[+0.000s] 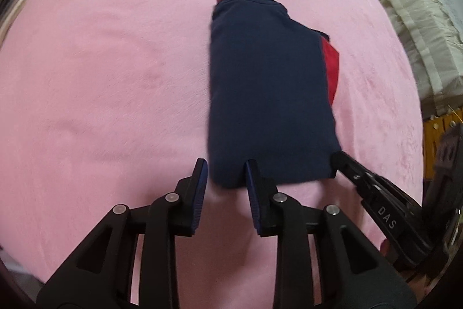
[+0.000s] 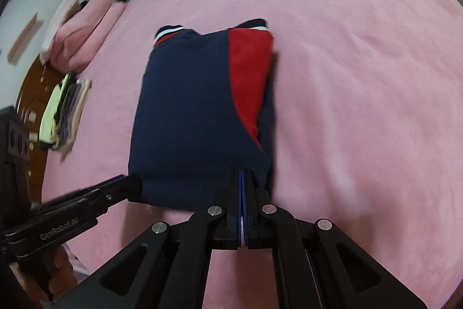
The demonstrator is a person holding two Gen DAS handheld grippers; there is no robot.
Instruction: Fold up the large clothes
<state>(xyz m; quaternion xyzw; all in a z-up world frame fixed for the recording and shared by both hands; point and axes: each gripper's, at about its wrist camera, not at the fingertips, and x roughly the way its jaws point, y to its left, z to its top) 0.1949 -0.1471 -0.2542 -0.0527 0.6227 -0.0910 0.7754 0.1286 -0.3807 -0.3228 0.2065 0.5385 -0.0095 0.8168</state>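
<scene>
Both tongs at near hem of folded navy sweatshirt [image 2: 199, 112]; long axis runs away. Right tongs [image 2: 242, 178] clamped on hem, left tongs [image 1: 225, 173] apart.

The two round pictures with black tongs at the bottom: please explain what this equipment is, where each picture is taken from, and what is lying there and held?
There is no robot here. A person holds one hand-held gripper in each hand, and each gripper carries a wide-angle camera looking forward along its two fingers, which gives the round, bent picture.

One picture comes from the left gripper. Its fingers are open at the near edge of the garment, one beside the corner and one over the cloth, so it grips nothing. The other picture comes from the right gripper, whose fingers are shut at the garment's near edge; whether cloth is pinched between them I cannot tell.

A folded navy garment with a red panel and striped trim lies on a pink blanket. A stack of other clothes sits at the blanket's edge.
</scene>
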